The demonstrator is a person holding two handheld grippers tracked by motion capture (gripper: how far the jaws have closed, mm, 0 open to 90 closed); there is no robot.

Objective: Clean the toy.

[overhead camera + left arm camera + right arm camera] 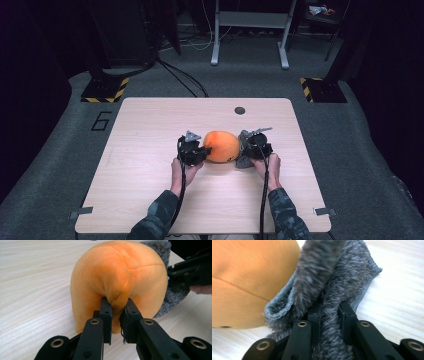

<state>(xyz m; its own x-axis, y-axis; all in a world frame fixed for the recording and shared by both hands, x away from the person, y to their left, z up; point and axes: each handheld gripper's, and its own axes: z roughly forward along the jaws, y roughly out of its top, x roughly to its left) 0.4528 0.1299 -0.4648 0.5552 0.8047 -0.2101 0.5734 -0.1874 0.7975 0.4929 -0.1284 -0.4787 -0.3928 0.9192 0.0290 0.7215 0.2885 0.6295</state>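
An orange plush toy (221, 145) lies near the middle of the wooden table (150, 125), with a grey furry cloth (244, 160) at its right side. My left gripper (202, 150) is shut on a pinched fold of the orange plush toy (120, 277); its fingers (106, 312) squeeze the fabric between them. My right gripper (246, 146) is shut on the grey furry cloth (332, 290), which bunches up between its fingers (348, 315) beside the orange plush toy (244, 277). In the left gripper view the grey cloth (175, 292) and the other gripper's black body (192, 270) sit behind the toy.
A small dark round hole (240, 110) marks the table's far side. Beyond the table stand a white metal frame (250, 30) and black bases with yellow-black tape (105, 90) on the grey floor. Cables run across the floor.
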